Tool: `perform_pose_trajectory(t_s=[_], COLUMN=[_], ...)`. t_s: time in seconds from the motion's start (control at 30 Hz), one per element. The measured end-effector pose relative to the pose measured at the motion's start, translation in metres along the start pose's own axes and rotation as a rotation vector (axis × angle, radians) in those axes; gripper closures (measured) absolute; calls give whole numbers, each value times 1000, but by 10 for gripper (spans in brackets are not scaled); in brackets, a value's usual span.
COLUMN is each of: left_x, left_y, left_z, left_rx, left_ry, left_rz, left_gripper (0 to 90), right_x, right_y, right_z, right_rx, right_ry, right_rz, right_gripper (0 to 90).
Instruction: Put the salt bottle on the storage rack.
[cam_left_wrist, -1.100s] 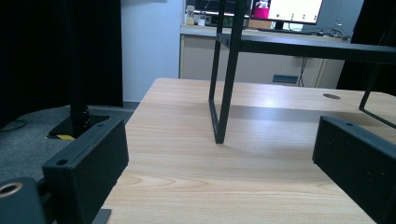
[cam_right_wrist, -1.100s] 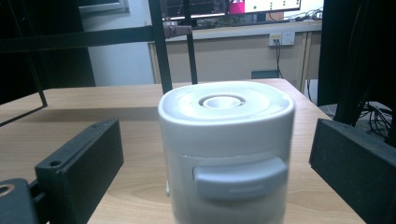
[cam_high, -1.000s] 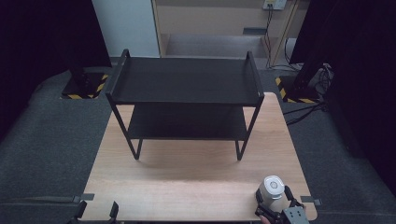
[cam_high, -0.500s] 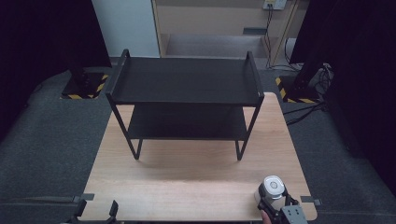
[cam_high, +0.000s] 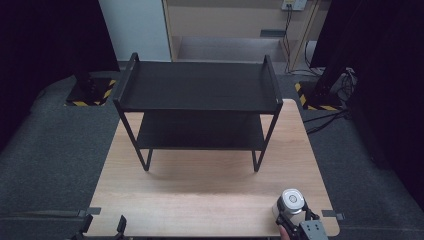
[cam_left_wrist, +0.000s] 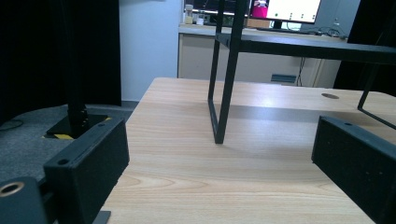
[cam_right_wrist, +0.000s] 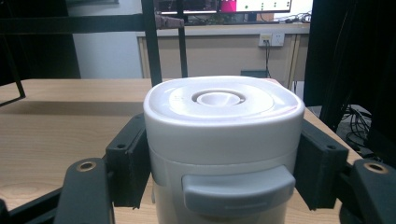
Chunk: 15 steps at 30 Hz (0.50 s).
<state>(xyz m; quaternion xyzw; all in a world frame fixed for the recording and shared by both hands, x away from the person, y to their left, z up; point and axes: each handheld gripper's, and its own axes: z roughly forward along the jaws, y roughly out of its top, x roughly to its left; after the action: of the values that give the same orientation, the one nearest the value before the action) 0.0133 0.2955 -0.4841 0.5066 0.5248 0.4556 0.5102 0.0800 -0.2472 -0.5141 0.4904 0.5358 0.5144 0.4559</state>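
Wooden table (cam_high: 210, 195), grey carpet (cam_high: 50, 150), black shelf (cam_high: 200, 90), white canister (cam_high: 291, 202) gripped

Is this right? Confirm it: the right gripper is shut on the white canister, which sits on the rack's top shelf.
Not quite. The right gripper is shut on the white canister, but the high view shows it at the table's near right corner, not on the rack.
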Motion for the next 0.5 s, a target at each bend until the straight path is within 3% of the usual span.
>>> perform_pose_trajectory(t_s=[0.23, 0.33, 0.37, 0.5], left_x=[0, -1, -1, -2], left_y=[1, 2, 2, 2], left_z=[-2, -2, -2, -3], left_rx=[-4, -2, -3, -5], left_ry=[-5, -15, -19, -30], left_rz=[1, 1, -1, -5], left_gripper=[30, 31, 31, 31], right_x=[6, 11, 14, 19], right_y=[7, 18, 26, 39], right_z=[-8, -10, -10, -8], right_rx=[-15, -20, -19, -20], right_ry=[4, 27, 54, 97], right_rz=[-3, -15, -16, 1], right_gripper=[314, 314, 314, 314])
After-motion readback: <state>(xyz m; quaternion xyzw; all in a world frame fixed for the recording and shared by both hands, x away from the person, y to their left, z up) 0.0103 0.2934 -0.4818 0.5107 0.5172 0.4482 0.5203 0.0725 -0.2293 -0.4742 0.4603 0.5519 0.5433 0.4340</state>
